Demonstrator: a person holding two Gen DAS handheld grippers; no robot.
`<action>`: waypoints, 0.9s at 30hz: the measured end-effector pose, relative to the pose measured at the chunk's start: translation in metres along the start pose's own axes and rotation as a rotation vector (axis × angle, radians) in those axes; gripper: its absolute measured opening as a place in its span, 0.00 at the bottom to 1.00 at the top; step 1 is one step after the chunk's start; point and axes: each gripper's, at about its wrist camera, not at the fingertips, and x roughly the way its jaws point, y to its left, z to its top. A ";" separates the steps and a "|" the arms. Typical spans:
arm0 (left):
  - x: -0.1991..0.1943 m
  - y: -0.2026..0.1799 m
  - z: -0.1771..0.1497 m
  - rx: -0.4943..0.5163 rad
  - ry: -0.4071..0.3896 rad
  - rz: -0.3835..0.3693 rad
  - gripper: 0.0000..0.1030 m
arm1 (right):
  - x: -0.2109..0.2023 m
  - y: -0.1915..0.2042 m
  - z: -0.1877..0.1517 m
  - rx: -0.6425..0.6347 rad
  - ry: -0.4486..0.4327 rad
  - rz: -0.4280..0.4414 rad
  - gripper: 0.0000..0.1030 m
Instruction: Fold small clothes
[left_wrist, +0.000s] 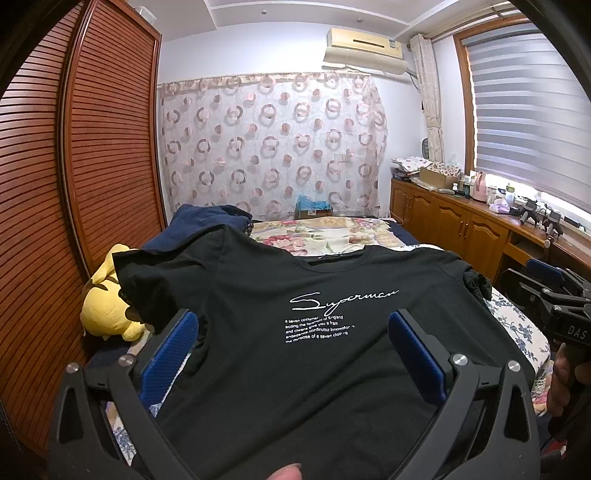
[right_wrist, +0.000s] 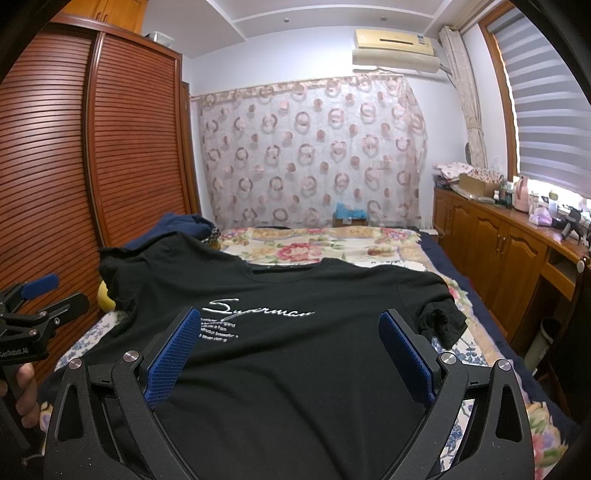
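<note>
Bedroom: wardrobe (left_wrist: 74, 166) far left, circle-print curtain (left_wrist: 273, 144) at the back, cabinets (left_wrist: 454, 221) right under the blind. Yellow plush (left_wrist: 103, 306) sits at the bed's left edge, partly under the sleeve. Black shirt (left_wrist: 295, 332) lies face up, spread on the floral bed (right_wrist: 314, 243), collar far, hem near. Left gripper (left_wrist: 293, 343) fingers wide apart over the shirt's left half, gripping nothing. Right gripper (right_wrist: 288, 343) likewise spread wide over the right half, gripping nothing.
</note>
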 end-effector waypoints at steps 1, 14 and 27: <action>0.000 0.000 0.000 0.000 0.000 0.000 1.00 | 0.000 0.000 0.000 0.000 0.000 0.000 0.96; -0.001 -0.002 -0.001 -0.008 0.001 -0.002 1.00 | 0.000 0.001 0.000 0.000 0.000 0.003 0.96; -0.002 -0.002 0.002 -0.009 0.000 -0.002 1.00 | -0.001 0.000 -0.001 0.000 -0.001 0.003 0.96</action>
